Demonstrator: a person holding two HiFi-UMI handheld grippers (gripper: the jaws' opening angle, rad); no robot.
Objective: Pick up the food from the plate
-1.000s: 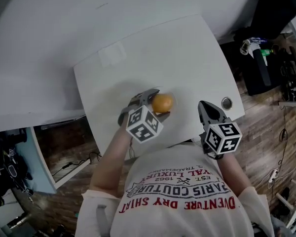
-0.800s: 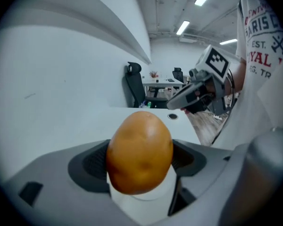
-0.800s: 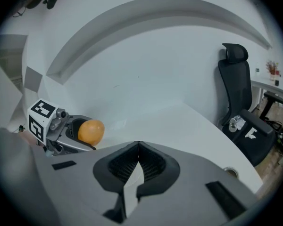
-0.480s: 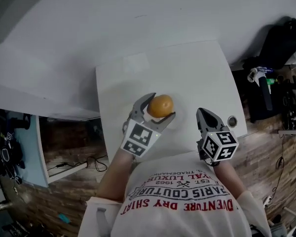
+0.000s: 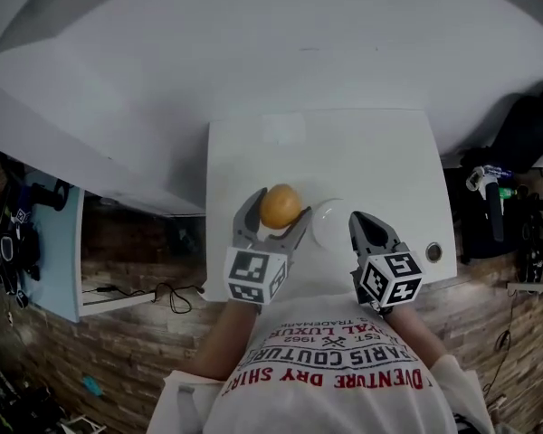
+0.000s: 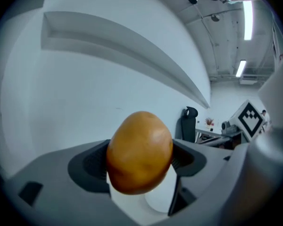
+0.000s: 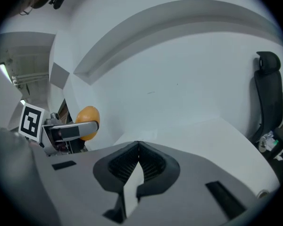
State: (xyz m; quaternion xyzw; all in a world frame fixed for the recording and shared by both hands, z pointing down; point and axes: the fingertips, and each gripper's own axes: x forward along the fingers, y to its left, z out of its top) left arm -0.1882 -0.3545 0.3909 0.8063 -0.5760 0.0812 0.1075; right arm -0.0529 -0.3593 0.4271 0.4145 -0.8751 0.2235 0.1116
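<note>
The left gripper holds the food, a smooth orange-brown, egg-shaped piece, pinched at its sides between the two jaws. In the left gripper view the food fills the gap between the dark pads and the white plate shows below it, so the food is up off the plate. From the head view the plate lies on the white desk, just to the right of the food and between the two grippers. The right gripper hangs over the near right part of the desk, close beside the plate's right edge. Its own view shows its jaws pressed together with nothing between them. That view also shows the left gripper off to the left with the food in its jaws. A dark chair stands beyond the desk on the right.
</note>
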